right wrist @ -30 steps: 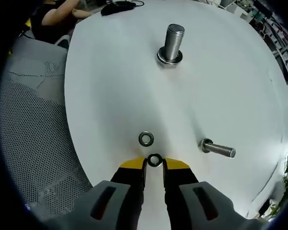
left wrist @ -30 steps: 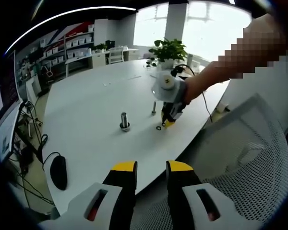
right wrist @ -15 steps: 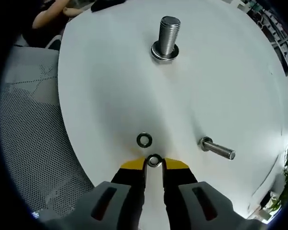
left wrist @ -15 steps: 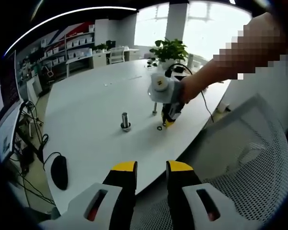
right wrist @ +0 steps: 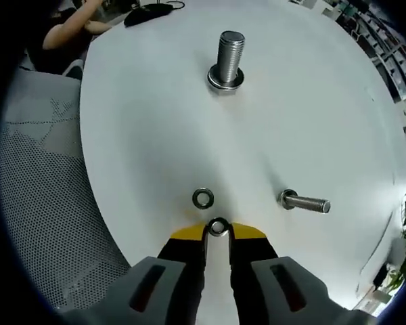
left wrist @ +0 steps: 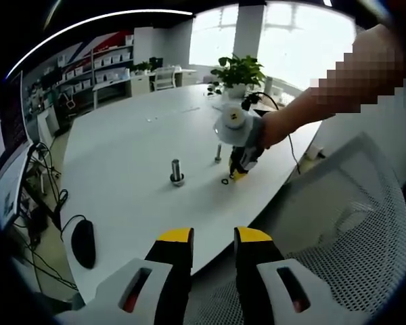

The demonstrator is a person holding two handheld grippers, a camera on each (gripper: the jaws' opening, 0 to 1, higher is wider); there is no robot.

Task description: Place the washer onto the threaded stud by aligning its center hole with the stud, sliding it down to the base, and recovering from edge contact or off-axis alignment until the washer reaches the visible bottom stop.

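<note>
The right tool (right wrist: 218, 233), with yellow tips and dark jaws, has its jaws nearly together and pinches a small silver metal washer (right wrist: 218, 227) by its two edges; the ring lies flat in the grip, just above the white round counter (right wrist: 311, 115).

I judge that the step in hand is to carry this washer to the upright grey threaded stud (right wrist: 229, 59), which stands at 12 o'clock from the tool, well apart. To do it well, lift the ring clear of the counter first, keep it level, and bring the hole directly over the top of the stud before going down. If the edge catches on the threads, lift a little and centre it again instead of pushing. The grip is only on the thin rim, so a tilt could let it slip.

A second silver washer (right wrist: 203, 198) lies loose on the counter just beyond the jaws at 11 o'clock. A grey bolt lying on its side (right wrist: 304, 202) is at 2 o'clock. The stud already has a flat ring at its base.

The left tool (left wrist: 212, 250) holds nothing, its jaws a little apart, far from the stud.
</note>
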